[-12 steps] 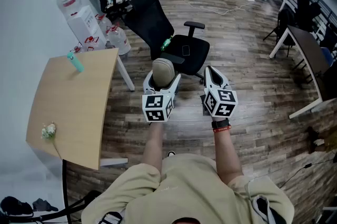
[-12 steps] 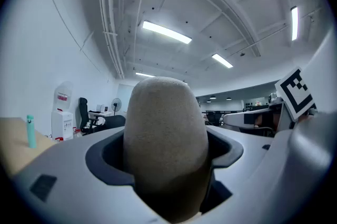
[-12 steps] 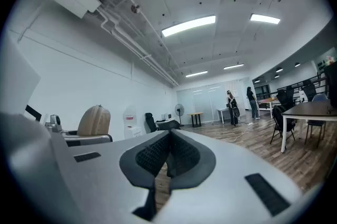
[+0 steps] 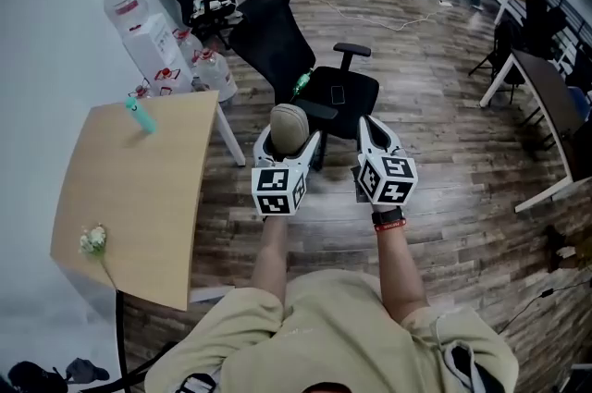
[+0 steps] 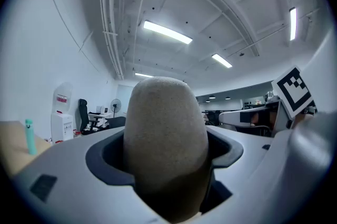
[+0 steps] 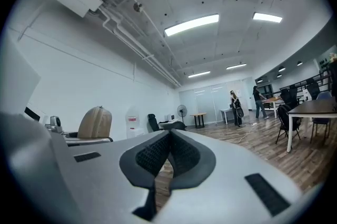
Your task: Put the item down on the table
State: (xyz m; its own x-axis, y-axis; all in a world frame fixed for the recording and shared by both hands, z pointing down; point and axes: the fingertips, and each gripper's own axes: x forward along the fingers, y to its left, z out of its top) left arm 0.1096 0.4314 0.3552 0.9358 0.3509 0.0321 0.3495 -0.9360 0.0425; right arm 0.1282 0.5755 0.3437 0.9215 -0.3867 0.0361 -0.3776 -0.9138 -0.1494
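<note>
My left gripper is shut on a tan, egg-shaped item that stands upright between its jaws; in the left gripper view the item fills the middle of the frame. It is held in the air over the wood floor, to the right of a light wooden table. My right gripper is beside it, shut and with nothing in it; its dark pads meet. The tan item also shows at the left of the right gripper view.
On the table stand a teal bottle at the far end and a small white flower bunch near the front edge. A black office chair stands just ahead of the grippers. Water jugs and a dispenser are by the wall; desks lie at the right.
The view has shifted slightly, so the table and chair sit a little further right and lower. Both grippers keep the same pose, and the tan item stays held.
</note>
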